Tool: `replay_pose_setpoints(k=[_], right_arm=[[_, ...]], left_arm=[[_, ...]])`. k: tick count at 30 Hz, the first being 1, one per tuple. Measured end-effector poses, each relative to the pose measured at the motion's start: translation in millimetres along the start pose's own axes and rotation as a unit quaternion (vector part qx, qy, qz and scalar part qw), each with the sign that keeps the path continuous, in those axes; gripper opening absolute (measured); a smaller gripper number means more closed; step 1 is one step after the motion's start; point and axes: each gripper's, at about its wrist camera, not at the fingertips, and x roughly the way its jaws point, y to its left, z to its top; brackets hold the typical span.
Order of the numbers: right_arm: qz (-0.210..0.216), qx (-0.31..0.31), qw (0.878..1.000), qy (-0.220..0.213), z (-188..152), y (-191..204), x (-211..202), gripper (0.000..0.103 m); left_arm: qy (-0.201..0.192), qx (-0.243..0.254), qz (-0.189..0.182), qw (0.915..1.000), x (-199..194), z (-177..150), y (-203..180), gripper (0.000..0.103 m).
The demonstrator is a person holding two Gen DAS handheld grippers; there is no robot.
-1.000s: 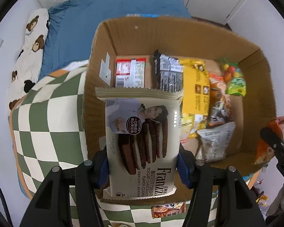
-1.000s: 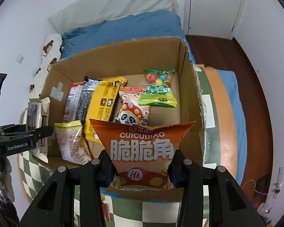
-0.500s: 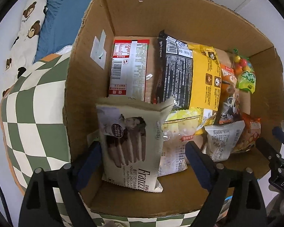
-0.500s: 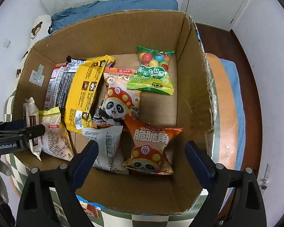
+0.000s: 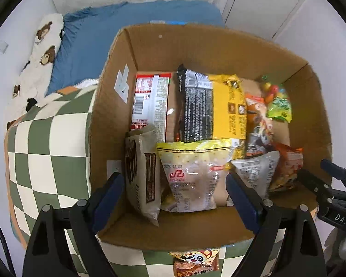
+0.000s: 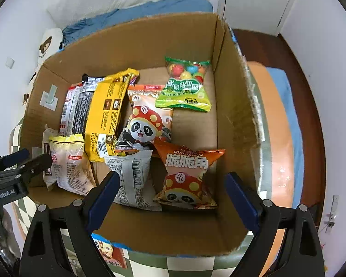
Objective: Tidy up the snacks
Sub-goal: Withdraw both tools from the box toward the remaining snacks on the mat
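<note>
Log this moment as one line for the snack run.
left gripper: open, empty | right gripper: open, empty | cookie pack: in box | orange chip bag: in box

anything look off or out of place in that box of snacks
One thing: the Franzzi cookie pack stands on its edge, leaning between the box wall and the clear yellow-topped bag, while the other packs lie flatter. A panda snack packet also sits outside the box on the checkered cloth.

Matt corrugated cardboard box (image 6: 233, 106); glossy plastic snack packs (image 6: 186, 173); soft cloth checkered cover (image 5: 46, 143).
</note>
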Motion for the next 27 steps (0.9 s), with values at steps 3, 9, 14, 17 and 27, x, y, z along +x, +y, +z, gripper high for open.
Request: replay_pose_setpoints(k=[3, 9, 14, 17, 27], right_arm=[[0.0, -0.002, 1.0, -0.022, -10.0, 1.5, -13.3, 0.094], [-0.006, -0.013, 0.998, -0.068, -32.9, 6.1, -43.9, 0.094], [0.002, -0.01, 0.995, -0.101, -56.7, 6.1, -73.2, 0.094], [-0.001, -0.013, 0.992, -0.125, -72.2, 6.0, -91.6, 0.094], [0.007, -0.017, 0.981, -0.192, -120.0, 9.7, -155.5, 0.094]], left_arm=[[-0.035, 0.008, 0.009, 0.9993, -16.1, -10.7, -7.3, 0.091], [-0.093, 0.013, 0.016, 0.9955, -47.1, -33.5, -12.8, 0.091], [-0.128, 0.02, 0.019, 0.9914, -74.7, -54.1, -17.2, 0.091], [-0.155, 0.023, 0.024, 0.9874, -93.3, -68.7, -20.8, 0.09], [-0.212, 0.017, 0.011, 0.9771, -147.8, -109.0, -27.5, 0.09]])
